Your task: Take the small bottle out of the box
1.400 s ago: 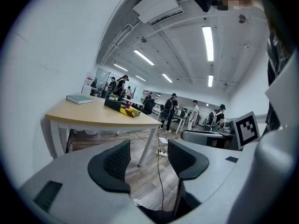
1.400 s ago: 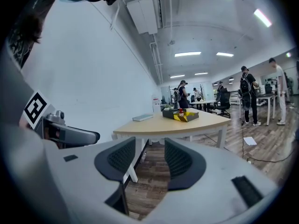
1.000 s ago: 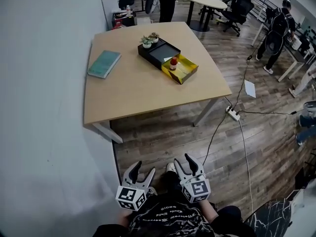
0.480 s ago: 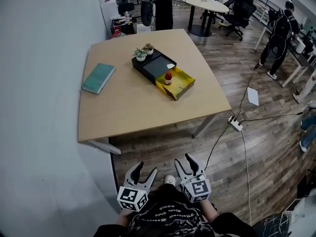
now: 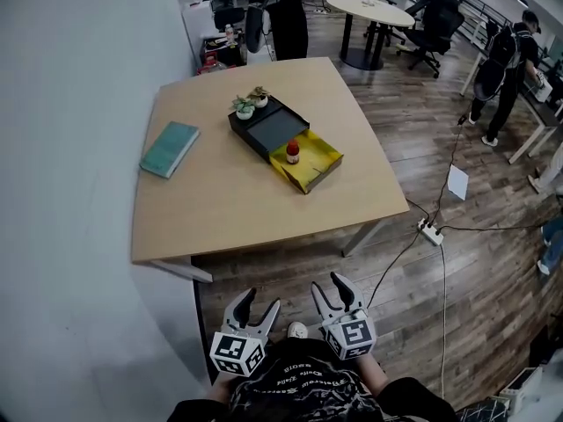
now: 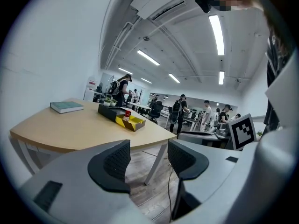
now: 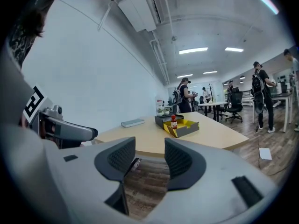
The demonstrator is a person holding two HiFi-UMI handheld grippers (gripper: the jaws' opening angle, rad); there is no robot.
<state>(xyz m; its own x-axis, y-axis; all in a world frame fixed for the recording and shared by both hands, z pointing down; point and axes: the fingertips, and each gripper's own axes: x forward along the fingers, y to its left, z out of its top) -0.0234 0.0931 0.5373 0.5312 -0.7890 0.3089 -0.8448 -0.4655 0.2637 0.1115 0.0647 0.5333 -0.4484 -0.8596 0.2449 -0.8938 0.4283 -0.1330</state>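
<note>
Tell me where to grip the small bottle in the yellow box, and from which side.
The small bottle stands upright in the open-topped yellow box, whose walls probably block a low sideways approach. So come down from above and grip its upper body just under the red cap.

The table (image 5: pixel 246 209) is light tan wood, set against a pale grey-white wall (image 5: pixel 70 148) over a floor (image 5: pixel 475 271) of brown wood planks. The box (image 5: pixel 318 163) is bright yellow, next to a black tray (image 5: pixel 268 130). The small bottle (image 5: pixel 293 152) has a red top and a paler body. The book (image 5: pixel 169 148) is teal. The potted plants (image 5: pixel 244 106) are green in white pots. A sheet of paper (image 5: pixel 457 181) on the floor is white. The left claw (image 5: pixel 260 301) and right claw (image 5: pixel 327 285) are light grey with dark pads, and their cubes carry black-and-white square markers.
</note>
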